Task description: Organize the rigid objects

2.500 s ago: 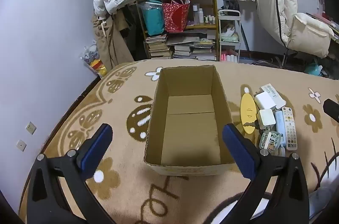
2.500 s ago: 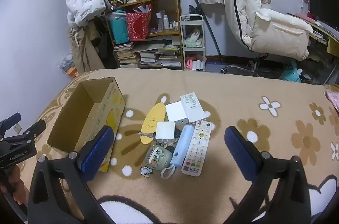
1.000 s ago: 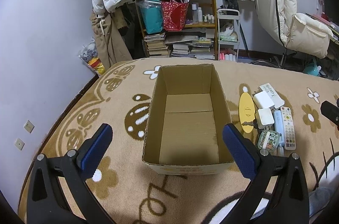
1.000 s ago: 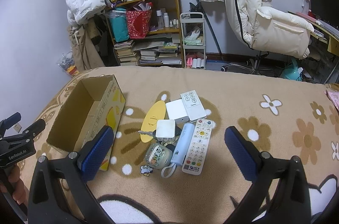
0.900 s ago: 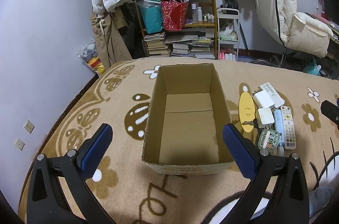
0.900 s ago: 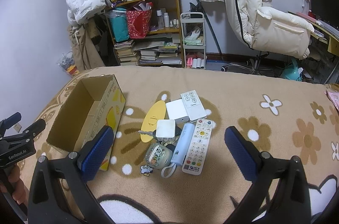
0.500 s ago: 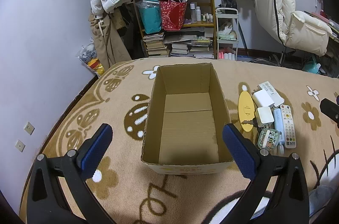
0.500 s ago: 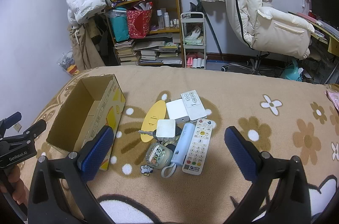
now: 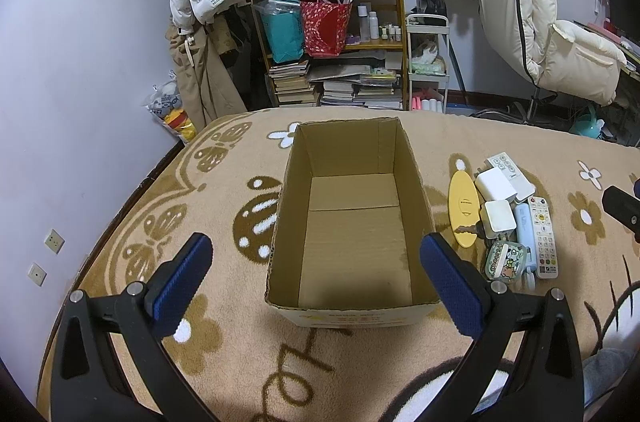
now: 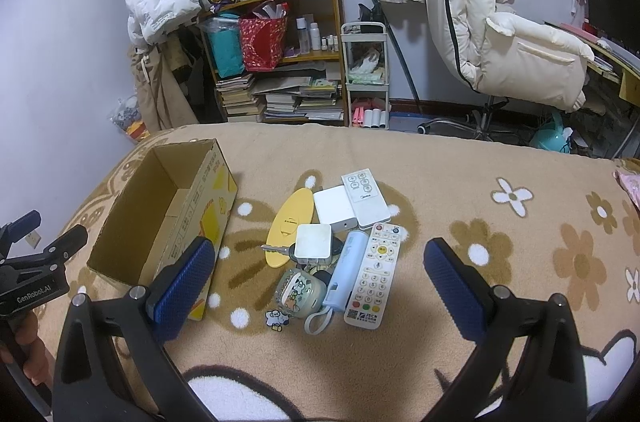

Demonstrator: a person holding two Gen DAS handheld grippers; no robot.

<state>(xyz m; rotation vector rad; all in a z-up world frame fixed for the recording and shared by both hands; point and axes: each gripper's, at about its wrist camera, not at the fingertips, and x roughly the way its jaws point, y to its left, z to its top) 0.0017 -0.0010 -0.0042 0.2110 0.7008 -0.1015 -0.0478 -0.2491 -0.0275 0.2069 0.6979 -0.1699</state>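
An empty open cardboard box (image 9: 352, 222) sits on the patterned blanket, also in the right wrist view (image 10: 160, 214). To its right lies a cluster: a yellow oval piece (image 10: 286, 226), two white square boxes (image 10: 334, 209), a small white remote (image 10: 365, 197), a long white remote (image 10: 374, 276), a pale blue tube (image 10: 345, 270), a cartoon-print case (image 10: 298, 292) and a key (image 10: 276, 249). My left gripper (image 9: 316, 280) is open, hovering before the box. My right gripper (image 10: 318, 278) is open and empty above the cluster.
The blanket (image 10: 460, 190) covers a bed. Behind it stand a cluttered bookshelf (image 10: 280, 62), a small white cart (image 10: 366, 78) and a cream chair (image 10: 520, 54). The wall (image 9: 80, 62) is on the left. The left gripper also shows in the right wrist view (image 10: 44, 246).
Almost nothing has changed. Both views have drifted very slightly; the box and the cluster lie as before, and both grippers stay open.
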